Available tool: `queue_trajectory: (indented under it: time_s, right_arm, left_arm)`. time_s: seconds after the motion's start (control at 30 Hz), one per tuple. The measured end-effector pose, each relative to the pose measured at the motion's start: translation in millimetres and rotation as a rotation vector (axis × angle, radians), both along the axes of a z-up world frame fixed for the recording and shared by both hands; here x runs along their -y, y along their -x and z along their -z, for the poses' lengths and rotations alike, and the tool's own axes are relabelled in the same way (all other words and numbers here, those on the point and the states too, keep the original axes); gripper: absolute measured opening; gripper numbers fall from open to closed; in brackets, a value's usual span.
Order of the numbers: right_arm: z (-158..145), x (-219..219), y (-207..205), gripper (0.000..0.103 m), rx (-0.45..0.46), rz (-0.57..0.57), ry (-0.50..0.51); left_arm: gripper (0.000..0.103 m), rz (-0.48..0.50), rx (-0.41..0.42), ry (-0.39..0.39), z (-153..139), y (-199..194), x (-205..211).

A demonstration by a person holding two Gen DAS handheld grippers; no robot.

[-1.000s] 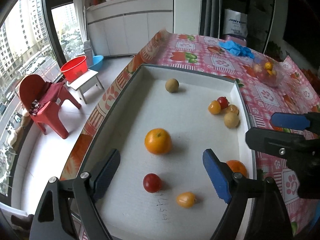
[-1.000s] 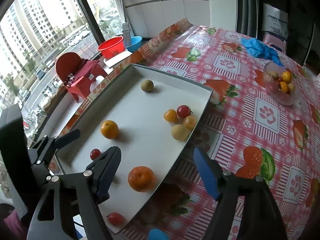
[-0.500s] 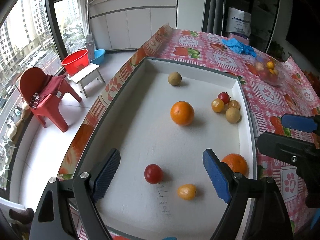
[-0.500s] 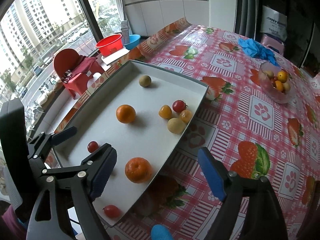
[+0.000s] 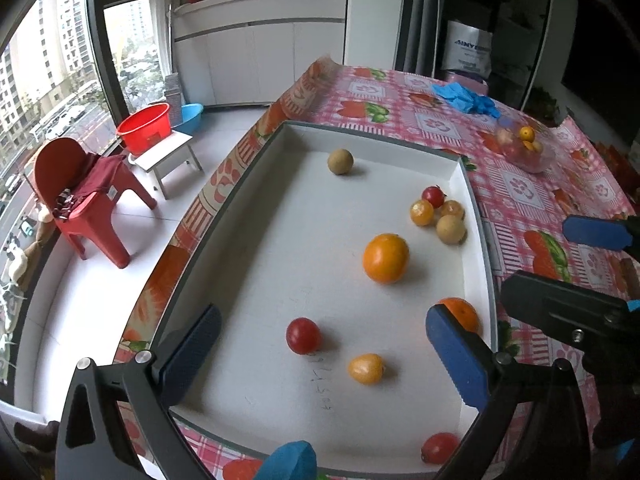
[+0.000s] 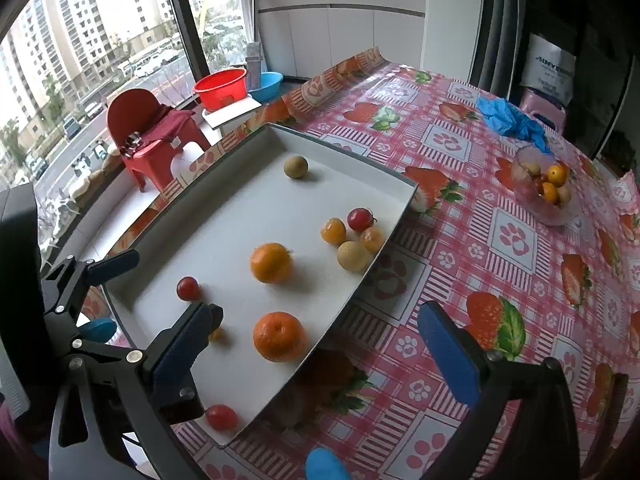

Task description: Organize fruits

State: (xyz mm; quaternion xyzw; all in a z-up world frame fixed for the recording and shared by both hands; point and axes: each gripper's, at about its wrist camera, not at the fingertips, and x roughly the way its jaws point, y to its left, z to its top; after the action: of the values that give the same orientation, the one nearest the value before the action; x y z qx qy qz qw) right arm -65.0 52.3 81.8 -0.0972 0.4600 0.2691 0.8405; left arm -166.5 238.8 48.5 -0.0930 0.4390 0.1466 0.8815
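I hold my left gripper (image 5: 320, 344) over the near end of the white tray (image 5: 256, 184), its blue fingers (image 5: 456, 350) spread wide after just opening further, with nothing pressed between them; a red cherry tomato (image 5: 303, 335) and a small yellow-orange fruit (image 5: 366, 368) lie on the tray floor in the gap, untouched. My right gripper (image 6: 316, 344) hangs over the tray's right edge, its fingers (image 6: 448, 356) also wide from just opening, one over the tray and the other over the pink strawberry-patterned cloth (image 6: 516, 240) on the bench; a mandarin (image 6: 279, 336) sits loose between them, near the tray's right wall. A second orange (image 6: 271, 262) rests near the middle of the tray, apart from everything. Against the right wall, a cluster of four small fruits (image 6: 354, 234) sits touching: one red, two yellow-orange, one pale tan. A brownish round fruit (image 6: 296, 167) lies alone at the far end. Another red tomato (image 6: 221, 417) sits in the near right corner. Farther across the bench stands a clear bowl (image 6: 546, 210) holding more small fruit, well apart from the tray.
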Motion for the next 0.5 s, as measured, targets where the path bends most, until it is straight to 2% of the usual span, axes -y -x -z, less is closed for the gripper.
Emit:
queue_trajectory:
  time_s: [0.23,0.5]
  right_arm:
    - [-4.8,0.6,7.5,0.103,-0.003,-0.022,0.015]
    - [-9.2,1.5,14.8,0.103,0.004,-0.040,0.043]
  left_arm:
    - [0.103,-0.010,-0.010,0.039,-6.6,3.7,-0.4]
    - [0.103,-0.020,-0.065,0.019,-10.3,8.7,8.9]
